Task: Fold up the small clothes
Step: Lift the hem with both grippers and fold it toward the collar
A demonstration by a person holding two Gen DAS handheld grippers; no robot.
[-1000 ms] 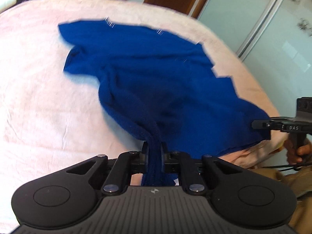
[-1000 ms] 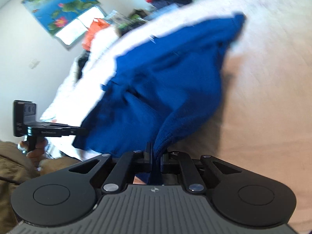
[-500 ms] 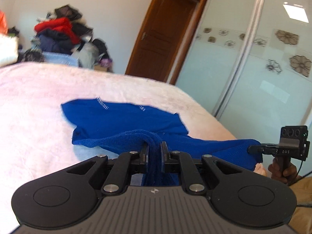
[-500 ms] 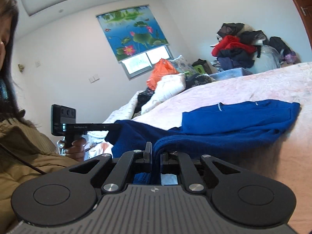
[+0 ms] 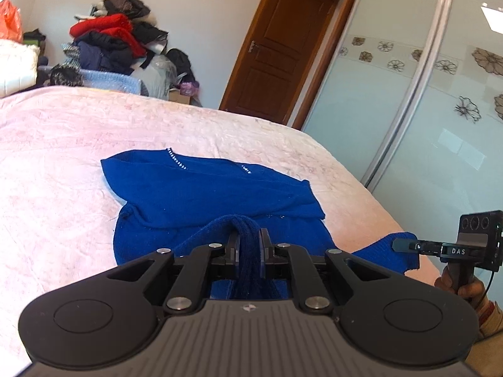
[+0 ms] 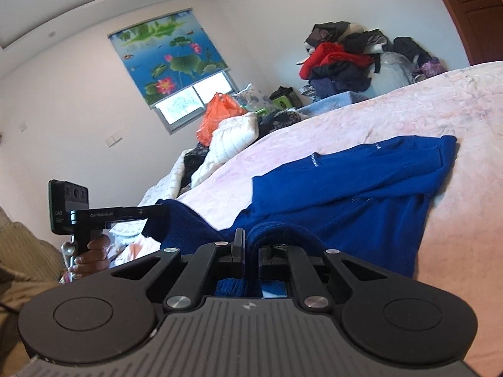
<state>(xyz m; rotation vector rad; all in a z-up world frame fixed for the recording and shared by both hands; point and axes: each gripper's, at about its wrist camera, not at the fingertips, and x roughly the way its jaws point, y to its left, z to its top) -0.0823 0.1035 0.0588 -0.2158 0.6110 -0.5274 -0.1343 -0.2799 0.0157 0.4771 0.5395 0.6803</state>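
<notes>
Blue sweater's [image 5: 201,194] near hem hidden behind left gripper body; person's hand [image 5: 462,286] cut off at frame edge

Both tools came up and tilted toward level over the last second: views went from looking down on the bed [image 5: 63,163] to taking in the walls, door and wardrobe. Blue sweater [image 5: 201,194], spread wide and flat before, now has its near part lifted off the bed, with the far part doubled into a flat layer. Left tool [image 5: 250,245] and right tool [image 6: 250,251] now carry the near edge bunched higher above the bed's near edge.
</notes>
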